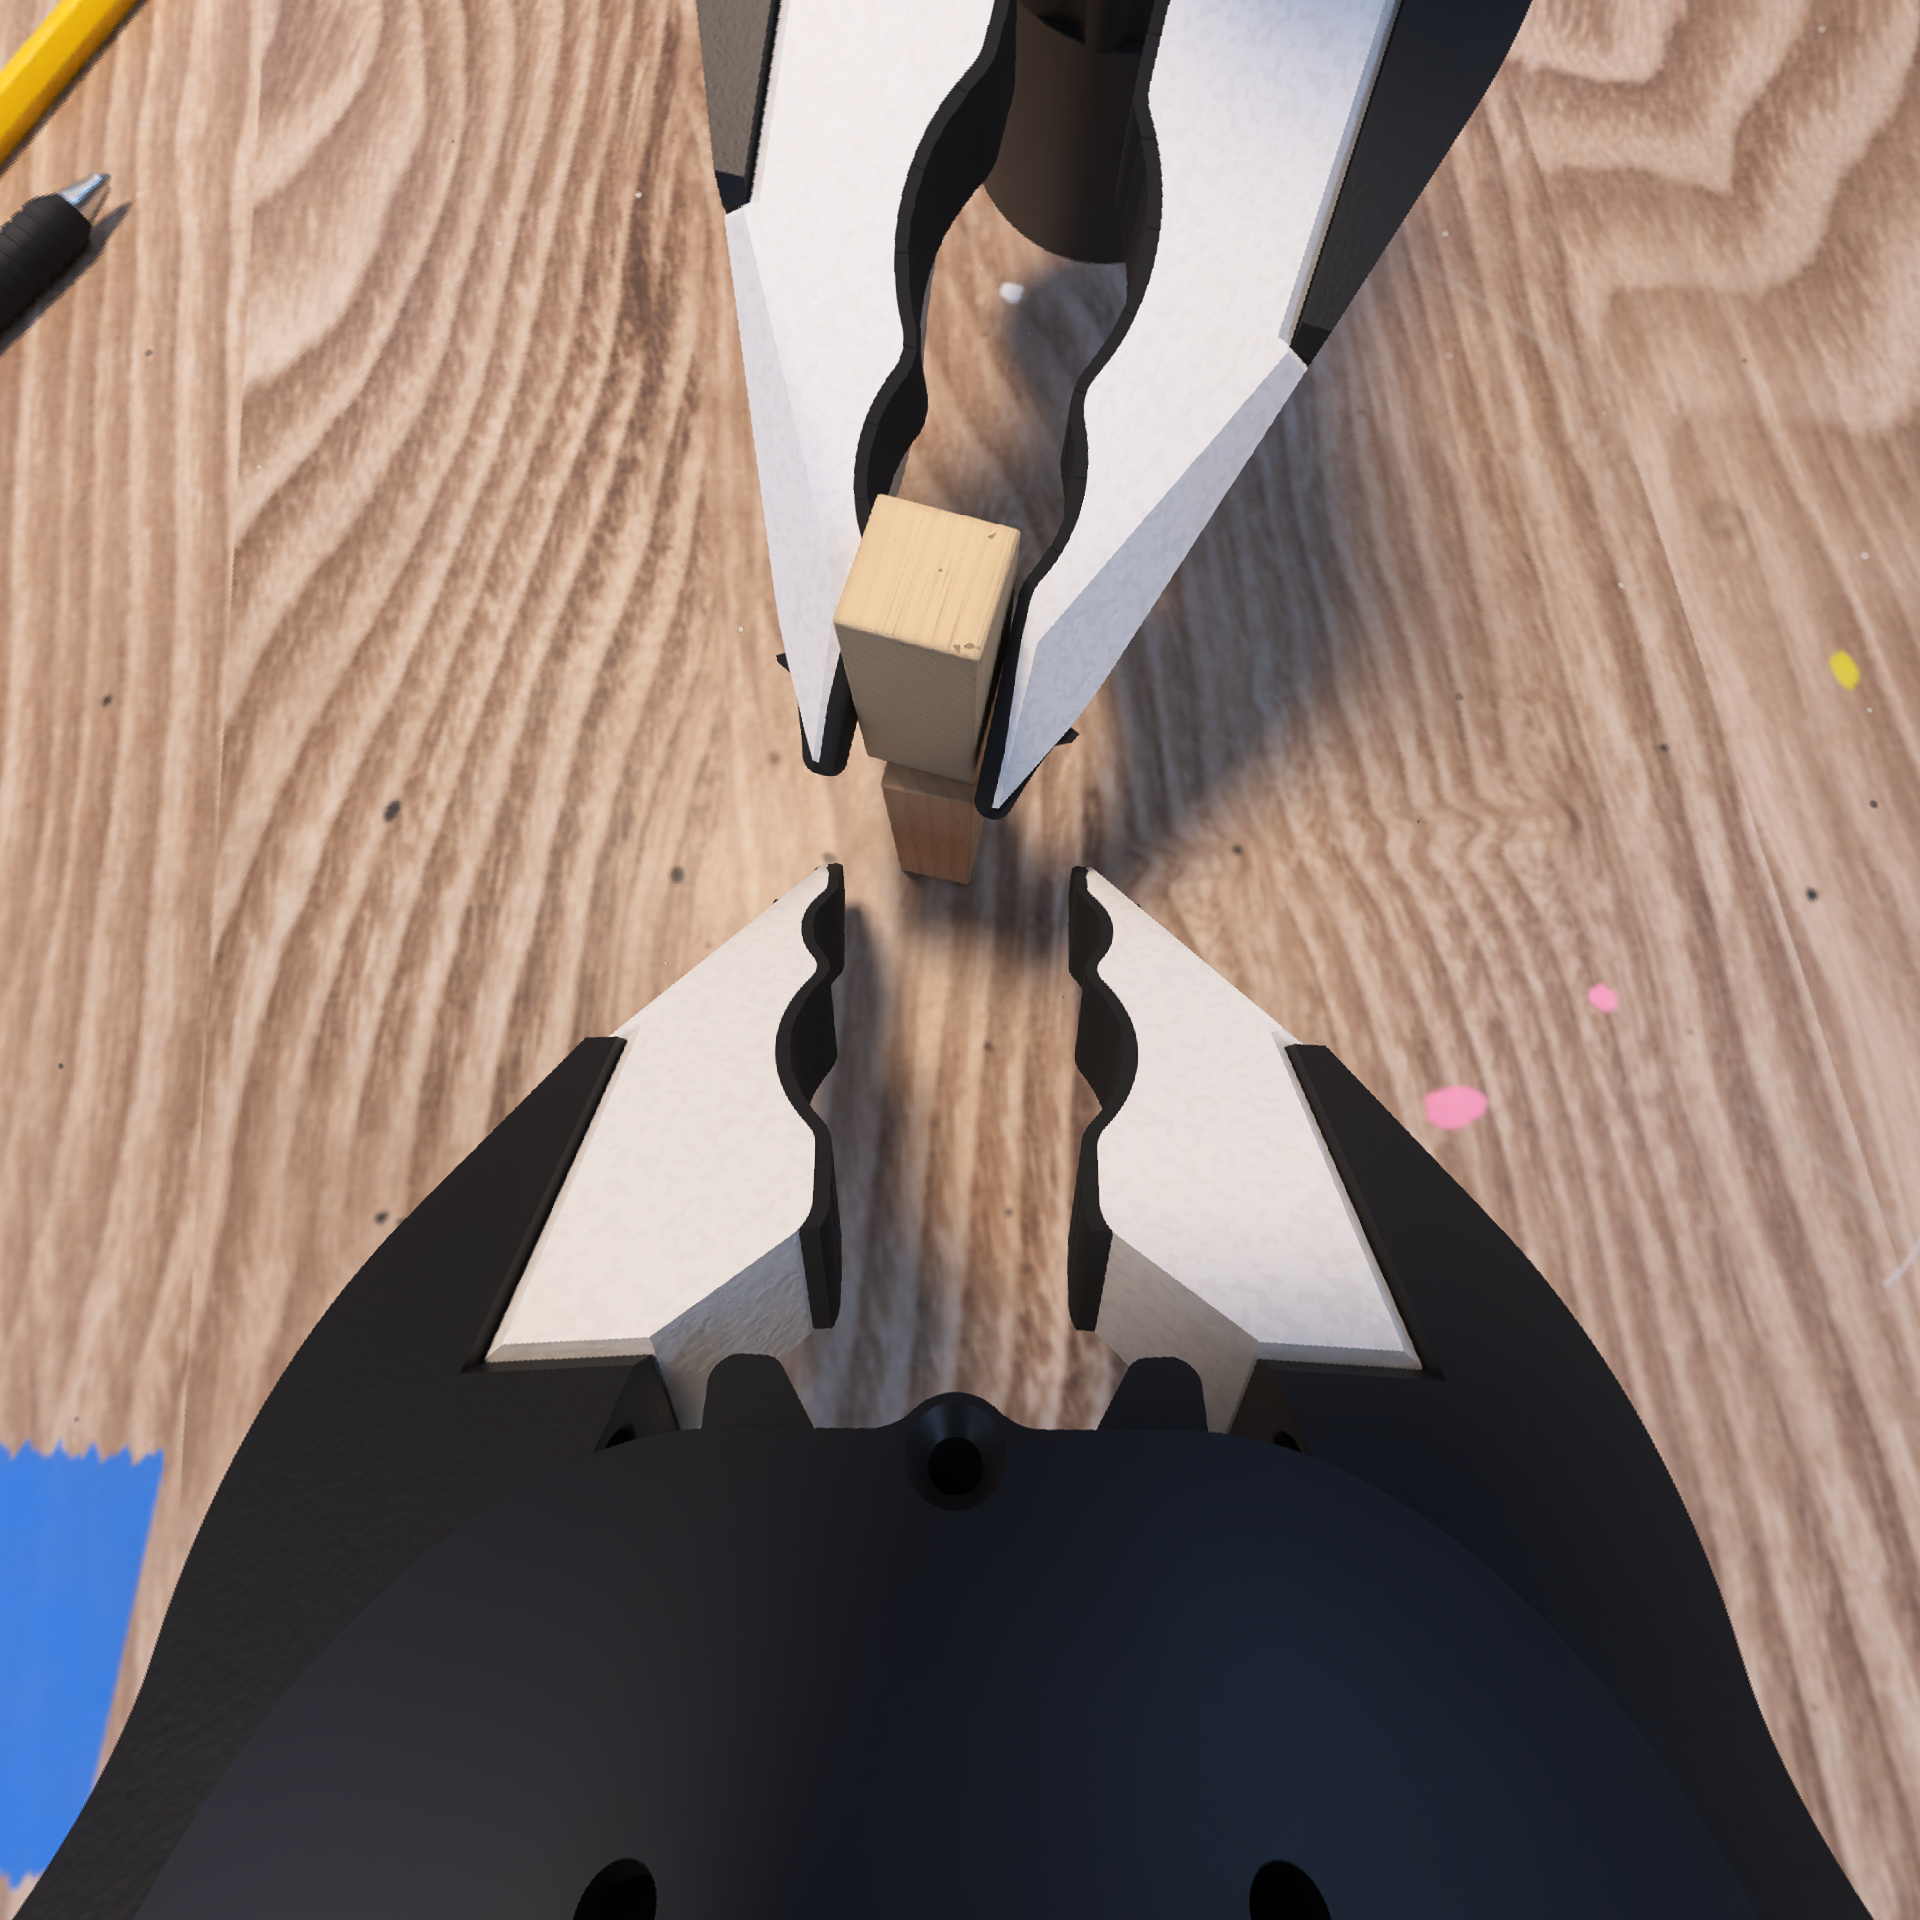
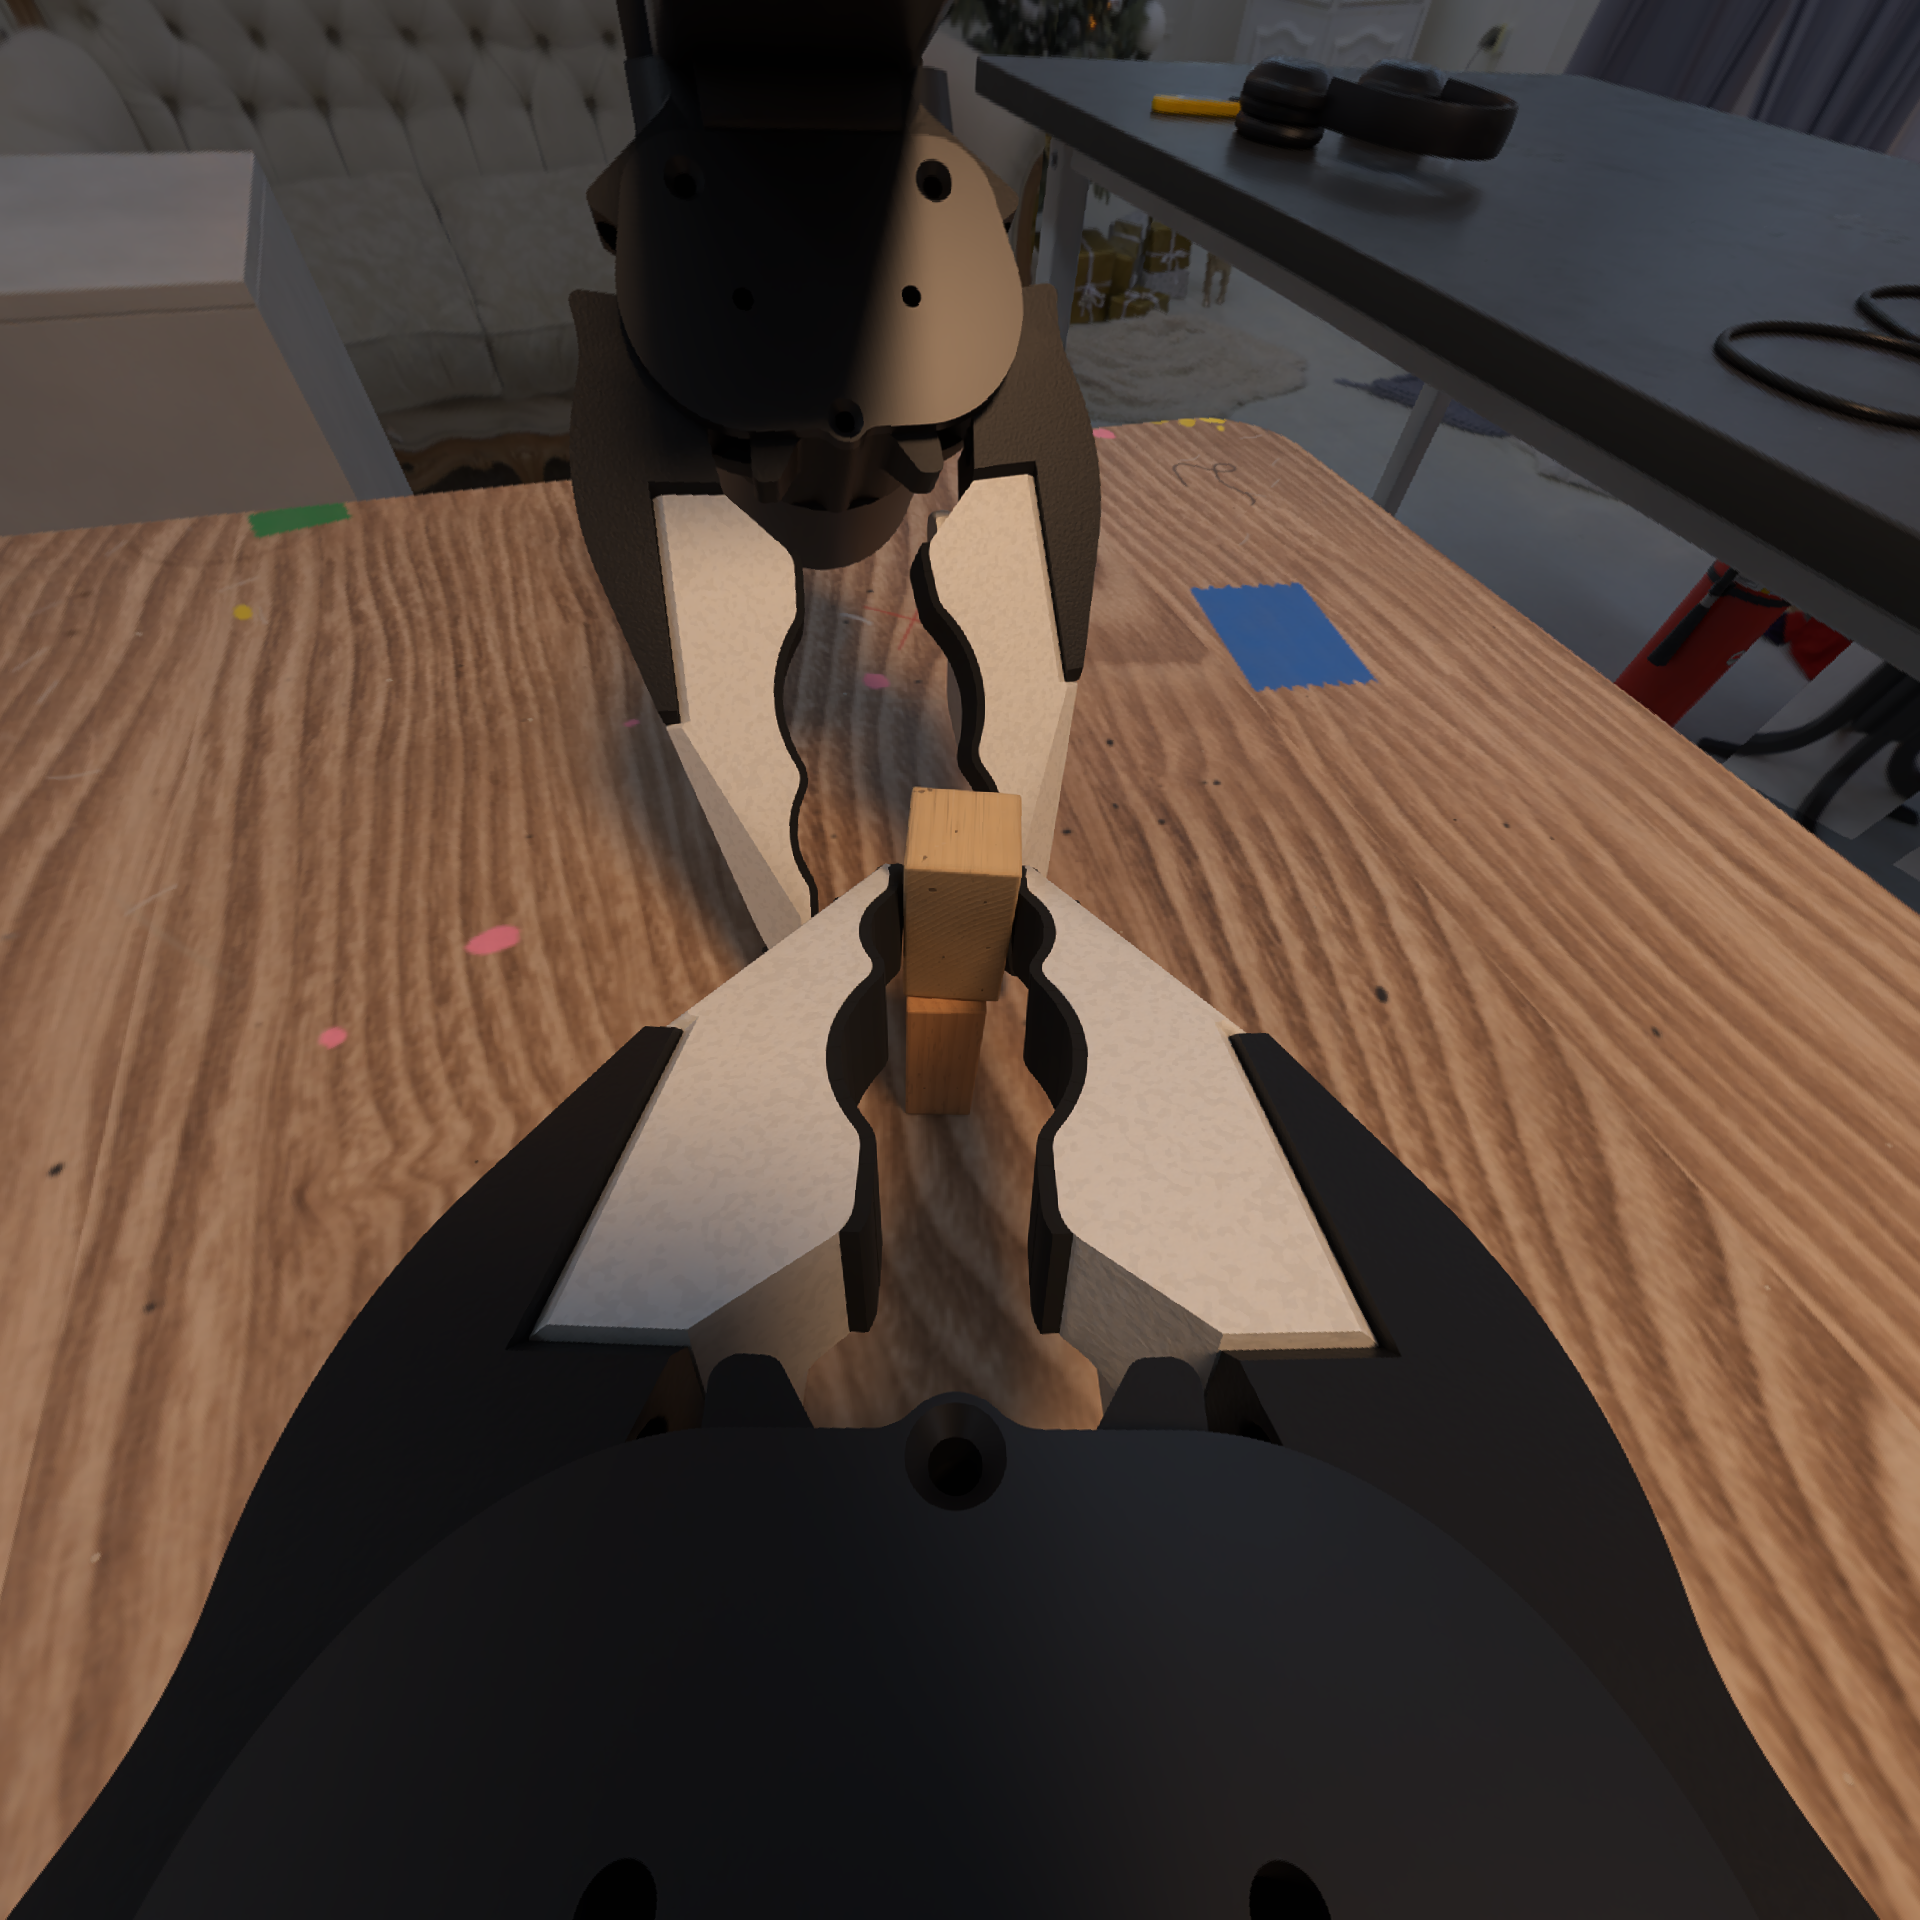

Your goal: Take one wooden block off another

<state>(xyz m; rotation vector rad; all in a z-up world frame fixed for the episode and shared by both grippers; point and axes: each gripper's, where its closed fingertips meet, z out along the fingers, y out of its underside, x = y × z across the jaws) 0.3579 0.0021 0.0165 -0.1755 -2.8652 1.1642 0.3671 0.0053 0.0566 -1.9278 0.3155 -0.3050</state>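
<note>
A pale wooden block [image 1: 925, 623] stands on end on top of a darker wooden block [image 1: 930, 831], which stands on the wooden table [image 1: 416, 727]. My right gripper [image 1: 912, 787] reaches in from the far side and is shut on the pale block's sides. In the right wrist view the right gripper [image 2: 958, 878] clamps the pale block [image 2: 961, 904] over the darker block [image 2: 943, 1055]. I cannot tell whether the two blocks touch. My left gripper [image 1: 956, 878] is open and empty, its tips just short of the darker block. Its fingers [image 2: 727, 675] hang behind the stack in the right wrist view.
A black pen [image 1: 42, 239] and a yellow pencil [image 1: 52, 73] lie at the far left. Blue tape [image 2: 1278, 634] and green tape [image 2: 296, 516] are stuck on the table. A dark table [image 2: 1558, 239] stands beyond the right edge.
</note>
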